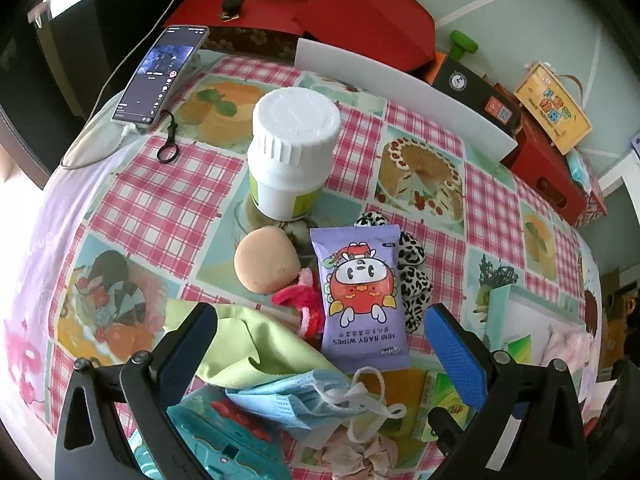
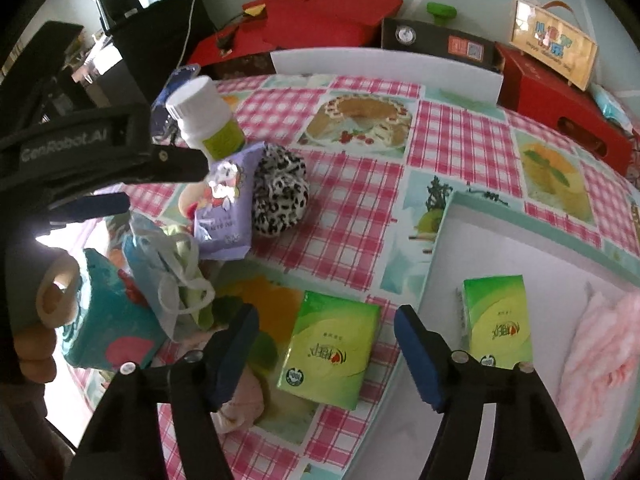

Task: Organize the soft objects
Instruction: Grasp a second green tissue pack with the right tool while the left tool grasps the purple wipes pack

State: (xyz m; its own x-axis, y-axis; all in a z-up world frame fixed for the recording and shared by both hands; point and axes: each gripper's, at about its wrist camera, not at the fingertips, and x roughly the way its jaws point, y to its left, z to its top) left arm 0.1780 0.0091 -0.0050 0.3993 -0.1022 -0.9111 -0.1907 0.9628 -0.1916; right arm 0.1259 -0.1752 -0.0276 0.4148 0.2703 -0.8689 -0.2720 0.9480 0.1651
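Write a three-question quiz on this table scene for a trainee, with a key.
1. True or false: the right tool has its fingers apart around a green tissue pack lying on the tablecloth.
2. What lies beside the purple wipes pack? A) a spotted scrunchie B) a glass cup C) a spoon
3. Fill in: a second green tissue pack lies inside the white ____.

Key: 1 true; 2 A; 3 box
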